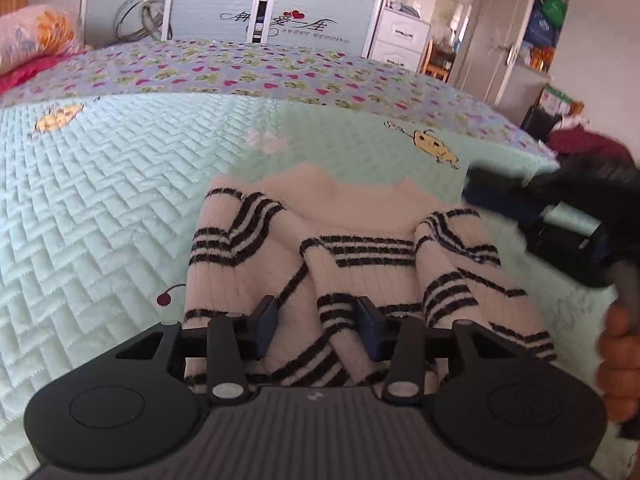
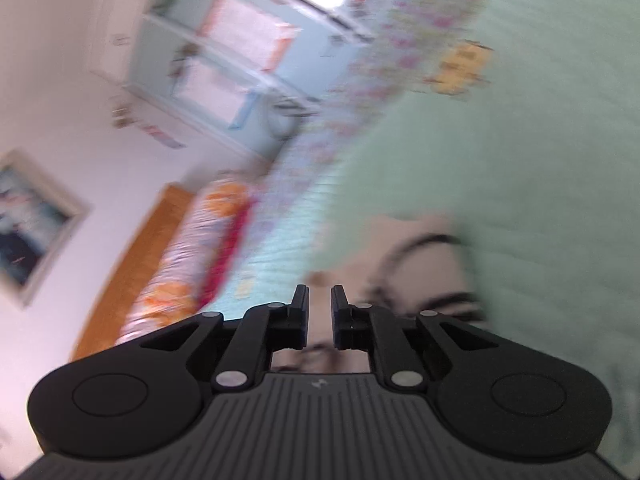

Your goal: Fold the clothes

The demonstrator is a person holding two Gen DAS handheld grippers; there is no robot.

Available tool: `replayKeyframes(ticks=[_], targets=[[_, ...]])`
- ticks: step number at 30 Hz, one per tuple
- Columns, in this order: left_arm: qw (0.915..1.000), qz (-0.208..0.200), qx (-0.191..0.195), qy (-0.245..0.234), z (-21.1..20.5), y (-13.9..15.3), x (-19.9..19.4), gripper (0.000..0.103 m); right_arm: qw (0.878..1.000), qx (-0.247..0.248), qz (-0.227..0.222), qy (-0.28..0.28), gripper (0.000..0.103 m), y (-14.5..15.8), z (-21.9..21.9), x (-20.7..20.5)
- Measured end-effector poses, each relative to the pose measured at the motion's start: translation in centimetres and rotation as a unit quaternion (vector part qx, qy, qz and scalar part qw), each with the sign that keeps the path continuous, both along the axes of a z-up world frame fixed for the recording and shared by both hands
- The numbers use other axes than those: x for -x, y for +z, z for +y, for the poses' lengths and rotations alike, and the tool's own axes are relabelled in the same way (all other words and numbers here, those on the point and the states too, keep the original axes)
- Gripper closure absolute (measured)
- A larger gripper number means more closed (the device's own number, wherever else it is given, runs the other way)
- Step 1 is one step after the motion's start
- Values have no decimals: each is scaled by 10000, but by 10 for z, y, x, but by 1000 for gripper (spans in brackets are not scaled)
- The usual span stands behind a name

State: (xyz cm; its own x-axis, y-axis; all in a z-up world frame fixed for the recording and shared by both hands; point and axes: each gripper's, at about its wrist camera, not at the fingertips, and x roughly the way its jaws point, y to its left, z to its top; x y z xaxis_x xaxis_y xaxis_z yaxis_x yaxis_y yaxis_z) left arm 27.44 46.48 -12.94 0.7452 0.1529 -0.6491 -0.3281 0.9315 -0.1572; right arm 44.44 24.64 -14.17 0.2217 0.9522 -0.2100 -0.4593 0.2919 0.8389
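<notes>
Legible writing: "SWEET WEDDING" in pale capitals on the wardrobe doors (image 1: 256, 12) behind the bed, under larger script too stylised to read.

A cream sweater with black stripes (image 1: 344, 256) lies on the mint quilted bedspread (image 1: 100, 200), just ahead of the left gripper (image 1: 318, 328). Its long axis runs away from the camera, the plain cream end farthest off and both striped sleeves folded over the body toward the near end. The near end is hidden behind the gripper body. The left gripper's jaws stand wide apart over the cloth and hold nothing.

At the right edge of the left wrist view, the right gripper (image 1: 516, 192) is blurred, and fingers of a hand (image 1: 618, 356) are cut off by the frame.

The right wrist view is tilted and badly motion-blurred. There the right gripper's jaws show a narrow gap with nothing held, above the sweater's smeared stripes.
</notes>
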Motion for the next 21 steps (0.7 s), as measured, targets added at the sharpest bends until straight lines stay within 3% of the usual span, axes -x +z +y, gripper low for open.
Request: replayKeyframes(ticks=[3, 6, 7, 8, 11, 14, 18, 19, 21], targets=[[9994, -34, 220, 248, 8, 11, 9, 57, 9987, 150, -91, 485, 80, -1, 10, 4], [9982, -198, 462, 334, 9, 18, 18, 56, 9955, 603, -46, 733, 81, -18, 23, 3], [9986, -65, 427, 293, 7, 12, 15, 55, 9939, 856, -99, 695, 87, -27, 25, 3], [9992, 60, 309, 251, 3, 5, 10, 55, 9915, 1110, -161, 663, 103, -36, 28, 3], [9995, 260, 31, 199, -3, -4, 2, 52, 9892, 1251, -333, 685, 103, -35, 30, 7], [9989, 404, -106, 204, -6, -1, -2, 52, 9918, 1110, -384, 510, 103, -26, 20, 4], [9982, 451, 217, 330, 3, 12, 0, 52, 9947, 895, -428, 263, 103, -15, 7, 0], [9983, 338, 302, 374, 5, 20, 4, 52, 9953, 842, -439, 201, 101, -12, 3, -1], [9982, 50, 379, 461, 11, 36, 12, 50, 9962, 734, -461, 77, 86, -6, -3, -3]])
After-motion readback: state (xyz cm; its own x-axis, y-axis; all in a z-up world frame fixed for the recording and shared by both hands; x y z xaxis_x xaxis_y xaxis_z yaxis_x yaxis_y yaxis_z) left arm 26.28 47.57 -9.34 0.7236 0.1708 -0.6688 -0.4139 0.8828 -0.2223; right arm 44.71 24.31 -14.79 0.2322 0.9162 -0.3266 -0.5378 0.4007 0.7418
